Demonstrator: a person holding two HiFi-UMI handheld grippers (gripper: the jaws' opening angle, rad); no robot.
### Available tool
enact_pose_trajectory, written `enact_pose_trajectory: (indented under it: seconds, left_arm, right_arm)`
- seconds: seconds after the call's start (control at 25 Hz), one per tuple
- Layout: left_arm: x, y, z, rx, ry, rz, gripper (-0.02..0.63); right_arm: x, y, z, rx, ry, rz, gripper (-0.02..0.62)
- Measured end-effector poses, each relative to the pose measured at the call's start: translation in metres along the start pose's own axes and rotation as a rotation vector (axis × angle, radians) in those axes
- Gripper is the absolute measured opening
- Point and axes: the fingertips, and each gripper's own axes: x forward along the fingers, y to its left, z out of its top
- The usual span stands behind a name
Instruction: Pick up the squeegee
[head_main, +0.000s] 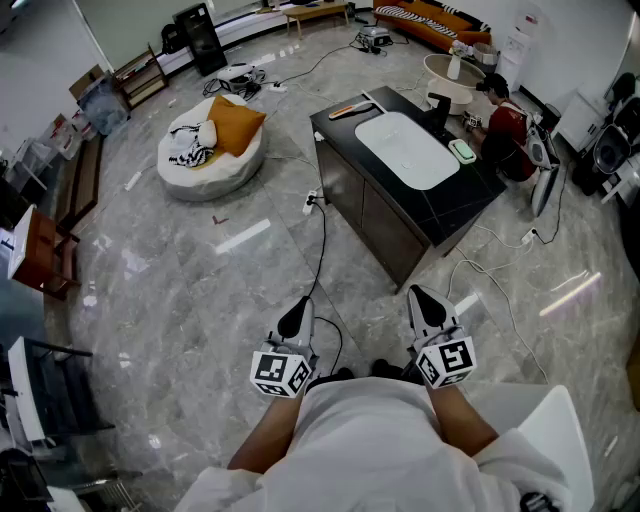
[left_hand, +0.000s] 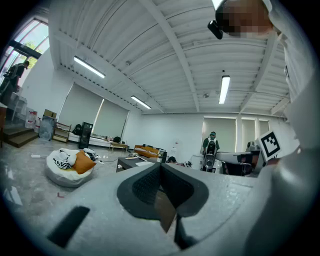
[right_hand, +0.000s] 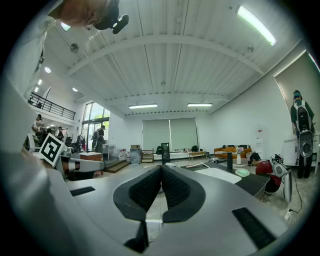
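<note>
The squeegee, a flat tool with an orange handle, lies at the far left corner of a black counter with a white inset basin. Both grippers are held close to the person's body, far short of the counter and pointing level towards it. My left gripper is shut with nothing between its jaws, whose pads meet in the left gripper view. My right gripper is also shut and empty, its pads touching in the right gripper view.
A green sponge rests on the counter's right side. A seated person in red is behind the counter. A white beanbag with an orange cushion sits at left. Cables trail over the grey marble floor between me and the counter.
</note>
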Motion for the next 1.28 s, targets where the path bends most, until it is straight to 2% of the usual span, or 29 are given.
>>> enact_pose_trajectory:
  seconds: [0.16,0.32,0.52,0.68,1.04,1.28]
  left_arm:
    - [0.004,0.004,-0.006,-0.007,0.003,-0.029,0.015]
    - [-0.001,0.008,-0.017,-0.047,0.017,-0.057,0.015]
    - [-0.004,0.017,-0.026,-0.079,0.02,-0.072,0.015]
    - [0.0,0.024,-0.03,-0.108,0.026,-0.079,0.015]
    - [0.031,0.05,-0.017,-0.123,0.023,-0.095,0.015]
    - [0.073,0.072,0.008,-0.09,0.018,-0.125,0.015]
  right_arm:
    - [0.009,0.004,-0.006,0.01,-0.001,-0.001,0.014]
    - [0.014,0.011,-0.012,0.023,0.022,0.002,0.014]
    - [0.02,0.012,-0.012,0.052,0.009,0.003,0.015]
    - [0.027,0.013,-0.016,0.047,0.039,0.003,0.015]
    - [0.072,0.001,-0.013,0.056,0.043,0.031,0.015]
    - [0.124,-0.023,-0.001,0.076,0.012,0.032,0.015]
